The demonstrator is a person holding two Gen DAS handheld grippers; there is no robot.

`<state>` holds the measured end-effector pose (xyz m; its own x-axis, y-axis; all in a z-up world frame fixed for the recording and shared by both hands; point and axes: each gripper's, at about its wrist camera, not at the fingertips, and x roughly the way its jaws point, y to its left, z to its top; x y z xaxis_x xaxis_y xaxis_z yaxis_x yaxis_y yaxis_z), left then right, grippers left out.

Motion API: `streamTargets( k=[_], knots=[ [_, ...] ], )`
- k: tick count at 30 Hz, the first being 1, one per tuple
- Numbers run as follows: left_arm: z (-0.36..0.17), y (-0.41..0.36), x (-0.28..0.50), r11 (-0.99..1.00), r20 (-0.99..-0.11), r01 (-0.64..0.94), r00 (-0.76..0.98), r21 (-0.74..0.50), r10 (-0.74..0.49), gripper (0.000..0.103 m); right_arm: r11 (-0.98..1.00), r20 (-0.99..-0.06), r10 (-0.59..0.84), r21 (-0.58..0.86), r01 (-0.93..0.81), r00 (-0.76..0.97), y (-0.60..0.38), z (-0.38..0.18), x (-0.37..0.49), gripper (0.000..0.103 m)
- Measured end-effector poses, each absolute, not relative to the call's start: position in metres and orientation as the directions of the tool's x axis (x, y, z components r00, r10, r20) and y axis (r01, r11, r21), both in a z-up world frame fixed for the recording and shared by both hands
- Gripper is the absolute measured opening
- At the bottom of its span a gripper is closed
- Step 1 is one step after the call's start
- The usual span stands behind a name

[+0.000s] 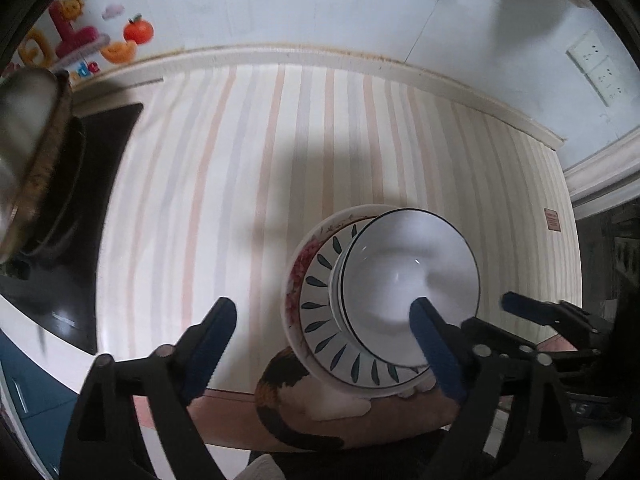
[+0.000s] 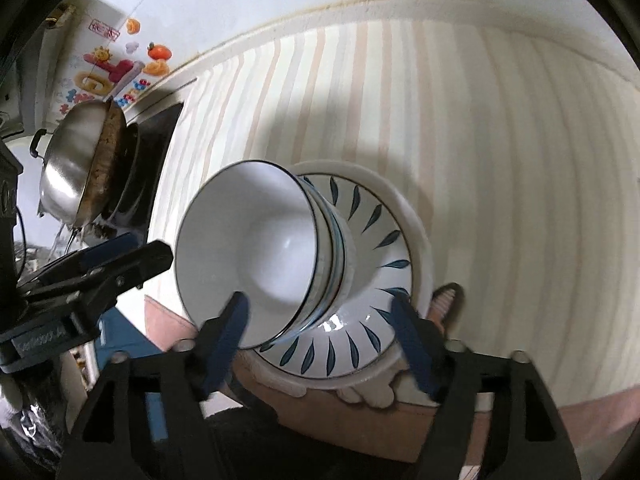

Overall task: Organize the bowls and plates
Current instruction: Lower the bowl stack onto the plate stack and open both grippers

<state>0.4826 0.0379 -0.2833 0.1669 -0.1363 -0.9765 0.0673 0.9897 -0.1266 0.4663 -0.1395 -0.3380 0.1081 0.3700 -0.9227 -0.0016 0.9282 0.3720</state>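
Note:
A stack of white bowls with dark rims (image 1: 400, 264) (image 2: 256, 240) sits on a white plate with blue leaf marks (image 1: 320, 268) (image 2: 372, 240). That plate rests on a larger plate with a red floral rim (image 1: 294, 276) (image 2: 416, 232). The pile stands near the front edge of the striped cloth (image 1: 240, 160). My left gripper (image 1: 322, 316) hangs open above the pile's left side, holding nothing. My right gripper (image 2: 318, 312) hangs open above the pile, also with nothing held. One finger (image 1: 520, 306) of the right gripper shows at the right in the left wrist view.
A steel lid on a wok (image 2: 76, 168) stands on the black stove (image 1: 80, 200) at the left. Stickers (image 1: 80, 32) and sockets (image 1: 596, 68) are on the back wall. A furry orange, black and white shape (image 1: 288, 392) lies below the counter's front edge. Blue cabinet fronts (image 1: 24, 384) are lower left.

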Motion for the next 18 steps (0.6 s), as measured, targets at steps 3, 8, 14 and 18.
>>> streamTargets(
  k=[3, 8, 14, 18],
  knots=[
    [-0.272, 0.039, 0.478, 0.991, -0.970, 0.072, 0.207, -0.113, -0.126, 0.089, 0.947, -0.934, 0.312, 0.320, 0.018, 0.171, -0.140, -0.313, 0.452, 0.090],
    [-0.252, 0.037, 0.462, 0.994, -0.958, 0.081, 0.273, -0.070, -0.090, 0.097, 0.972, -0.934, 0.210, 0.233, 0.045, 0.289, -0.143, -0.274, 0.429, 0.094],
    [-0.225, 0.034, 0.433, 0.995, -0.935, 0.068, 0.342, -0.077, -0.095, 0.098, 0.981, -0.916, 0.148, 0.183, 0.058, 0.373, -0.151, -0.233, 0.401, 0.097],
    [-0.205, 0.031, 0.403, 0.997, -0.915, 0.045, 0.397, -0.061, -0.074, 0.099, 0.983, -0.887, 0.140, 0.177, 0.044, 0.440, -0.158, -0.205, 0.373, 0.098]
  ],
)
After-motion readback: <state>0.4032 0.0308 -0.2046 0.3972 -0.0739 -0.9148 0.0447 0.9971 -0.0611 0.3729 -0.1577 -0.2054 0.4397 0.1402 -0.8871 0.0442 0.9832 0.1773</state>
